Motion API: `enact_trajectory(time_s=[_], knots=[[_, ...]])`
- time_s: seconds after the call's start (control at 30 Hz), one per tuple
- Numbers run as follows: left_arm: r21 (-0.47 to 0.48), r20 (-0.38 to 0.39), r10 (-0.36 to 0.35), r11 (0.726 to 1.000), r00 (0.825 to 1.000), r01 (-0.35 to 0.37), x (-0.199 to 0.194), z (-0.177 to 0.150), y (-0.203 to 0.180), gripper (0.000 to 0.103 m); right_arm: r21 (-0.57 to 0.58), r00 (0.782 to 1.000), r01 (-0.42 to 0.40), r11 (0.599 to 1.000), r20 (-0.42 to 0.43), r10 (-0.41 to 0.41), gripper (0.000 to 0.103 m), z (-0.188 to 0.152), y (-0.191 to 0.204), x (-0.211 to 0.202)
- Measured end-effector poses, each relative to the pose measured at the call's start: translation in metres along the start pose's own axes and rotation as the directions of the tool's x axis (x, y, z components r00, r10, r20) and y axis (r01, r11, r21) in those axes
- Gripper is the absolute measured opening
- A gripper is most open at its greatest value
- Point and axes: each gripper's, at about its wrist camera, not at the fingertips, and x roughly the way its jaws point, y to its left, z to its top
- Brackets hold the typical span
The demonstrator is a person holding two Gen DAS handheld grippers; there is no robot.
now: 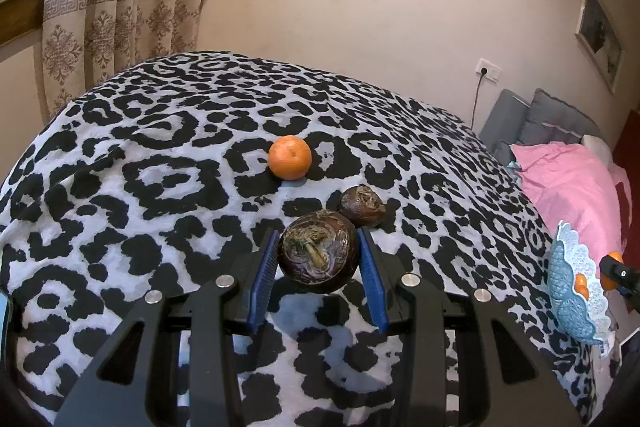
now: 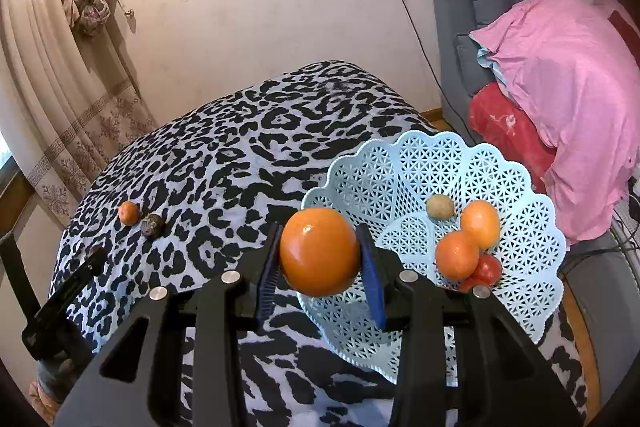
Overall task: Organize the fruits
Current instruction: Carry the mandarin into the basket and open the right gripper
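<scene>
My left gripper [image 1: 319,261] is shut on a dark brown round fruit [image 1: 319,255], held just above the leopard-print cloth. Beyond it lie a second brown fruit [image 1: 362,205] and an orange [image 1: 290,157] on the cloth. My right gripper [image 2: 320,255] is shut on a large orange [image 2: 319,251], held at the left rim of the light blue lattice basket [image 2: 516,183]. Inside the basket sit two oranges [image 2: 457,254], a small brownish fruit [image 2: 439,207] and red fruits [image 2: 489,267]. The right wrist view also shows the loose orange [image 2: 129,213] and brown fruit [image 2: 152,225] far left.
The black-and-white cloth covers a table [image 1: 160,147] that drops off on all sides. In the left wrist view the basket [image 1: 570,279] stands at the right edge, with the right gripper's tip [image 1: 618,269] beside it. A grey sofa with pink bedding [image 2: 568,83] stands right. A curtain [image 1: 120,19] hangs behind.
</scene>
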Motion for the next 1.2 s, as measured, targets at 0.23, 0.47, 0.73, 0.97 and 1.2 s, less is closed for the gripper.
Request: enact_trajectory(time_s=[0.23,0.47,0.73,0.97,1.2], knots=[[0.012,-0.002,-0.005,1.000,1.000,0.005,-0.001,-0.002,-0.003,0.040,0.021,1.000,0.011,1.000,-0.026,-0.010,0.038,-0.008,-0.008,0.003],[0.023,-0.004,-0.007,1.000,1.000,0.007,0.000,-0.004,-0.005,0.040,0.038,0.999,0.016,0.999,-0.031,-0.015,0.038,-0.012,-0.016,0.000],[0.034,-0.002,-0.001,0.999,1.000,0.001,-0.001,-0.005,-0.006,0.040,0.059,0.999,0.007,0.998,-0.051,-0.004,0.038,-0.019,-0.025,0.000],[0.036,0.000,0.002,0.999,1.000,-0.002,-0.007,-0.009,-0.009,0.040,0.079,0.997,0.000,0.997,-0.083,0.007,0.038,-0.025,-0.036,0.008],[0.029,-0.018,-0.017,0.999,1.000,0.018,-0.014,-0.012,-0.015,0.040,0.092,0.996,-0.025,0.995,-0.083,0.033,0.041,-0.027,-0.039,0.009]])
